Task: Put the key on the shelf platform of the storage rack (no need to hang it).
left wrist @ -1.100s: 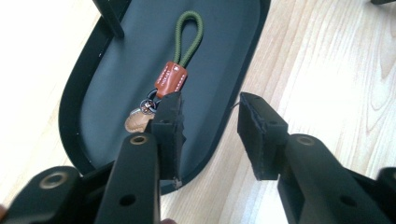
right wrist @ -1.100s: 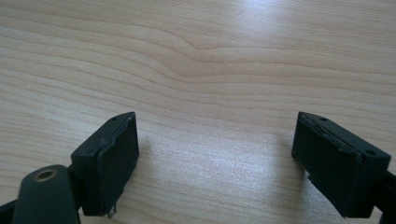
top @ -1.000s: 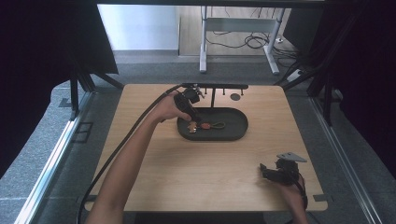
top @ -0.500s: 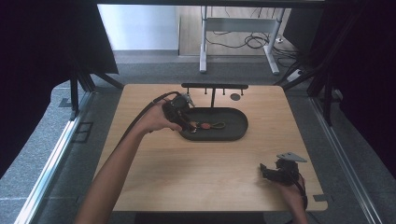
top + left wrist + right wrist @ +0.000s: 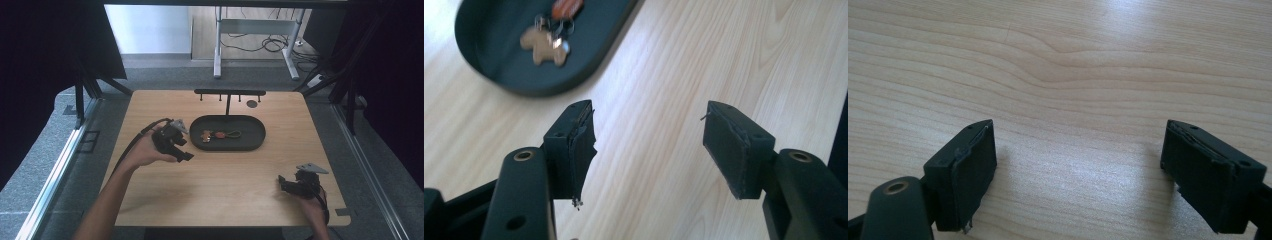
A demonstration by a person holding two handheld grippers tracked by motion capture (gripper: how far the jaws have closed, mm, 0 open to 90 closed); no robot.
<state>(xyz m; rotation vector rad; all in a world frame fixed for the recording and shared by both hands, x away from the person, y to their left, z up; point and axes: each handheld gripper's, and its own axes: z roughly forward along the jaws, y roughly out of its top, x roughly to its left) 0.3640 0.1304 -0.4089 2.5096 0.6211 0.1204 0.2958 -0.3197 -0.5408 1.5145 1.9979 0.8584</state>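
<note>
Two tongs we hold over wooden desk [image 5: 225,175]. Left tongs [image 5: 181,149] just left of black oval tray [image 5: 252,142], jaws spread wide, nothing between. Right tongs [image 5: 286,183] near desk's front right corner, well apart from tray, jaws likewise wide and bare. Keyring [image 5: 220,134] with tan figure charm [image 5: 544,45] lies inside tray. Black peg rack [image 5: 230,93] stands behind tray.

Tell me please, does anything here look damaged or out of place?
Only small wear: the left gripper has frayed pad edges, with loose threads hanging from one pad. The keychain lies neatly inside the black tray, and nothing is spilled on the table.
</note>
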